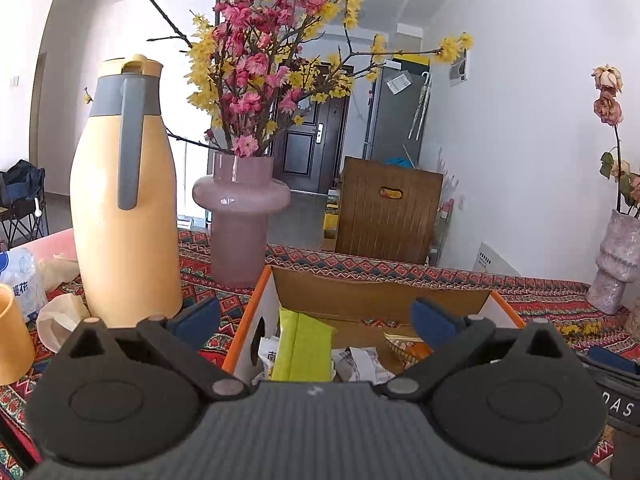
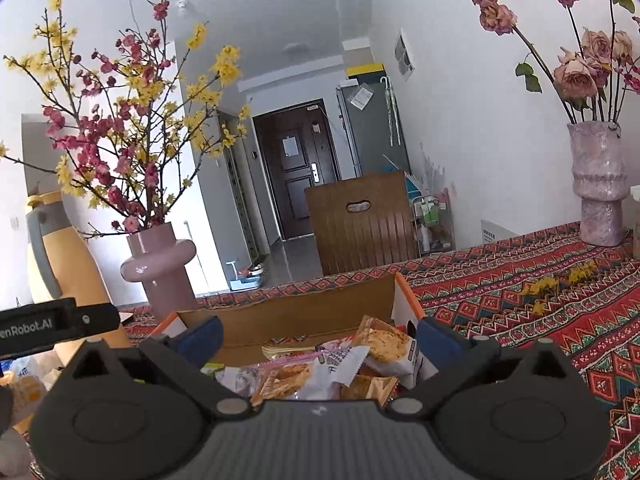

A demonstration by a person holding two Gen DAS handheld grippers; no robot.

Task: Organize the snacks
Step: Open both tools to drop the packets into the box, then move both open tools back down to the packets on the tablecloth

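An open cardboard box (image 1: 360, 294) with orange and white outer walls stands on the patterned tablecloth, and snack packets lie inside it. In the left wrist view a green packet (image 1: 304, 346) leans against the box's left side, with white wrappers (image 1: 360, 362) beside it. My left gripper (image 1: 316, 318) hangs over the box's near edge, open, with nothing between its blue pads (image 1: 200, 316). In the right wrist view the same box (image 2: 304, 316) holds a cracker packet (image 2: 384, 344) and several orange and white wrappers (image 2: 336, 368). My right gripper (image 2: 320, 336) is open above them, holding nothing.
A tall yellow jug (image 1: 124, 200) and a pink vase (image 1: 240, 216) of flowering branches stand left of the box. A rough vase (image 2: 598, 184) of dried roses is at the far right. A wooden chair (image 2: 360, 224) stands behind the table. A yellow cup (image 1: 12, 336) and plastic bags sit at the left.
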